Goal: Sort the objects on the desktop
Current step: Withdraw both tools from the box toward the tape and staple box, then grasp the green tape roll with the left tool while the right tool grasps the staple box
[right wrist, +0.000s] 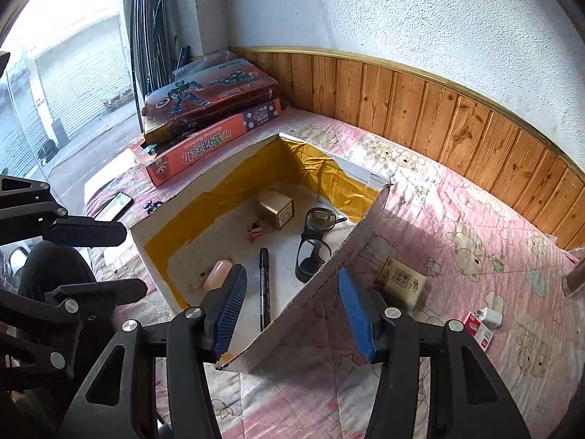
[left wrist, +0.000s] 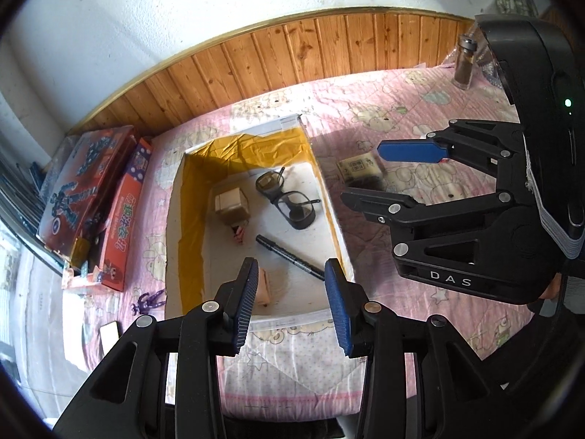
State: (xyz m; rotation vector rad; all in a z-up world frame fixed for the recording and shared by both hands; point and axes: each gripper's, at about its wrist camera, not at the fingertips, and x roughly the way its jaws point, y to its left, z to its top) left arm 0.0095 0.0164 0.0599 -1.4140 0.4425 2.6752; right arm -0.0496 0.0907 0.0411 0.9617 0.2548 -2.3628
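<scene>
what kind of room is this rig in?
Probably a home bedroom: a bed with a pink cartoon quilt, a wood-panelled wall behind it, and toy boxes stacked by the window.

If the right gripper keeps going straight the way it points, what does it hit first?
Likely the near wall of the cardboard box, which runs between the open right gripper fingers; the black marker lies just inside. Depth is uncertain.
</scene>
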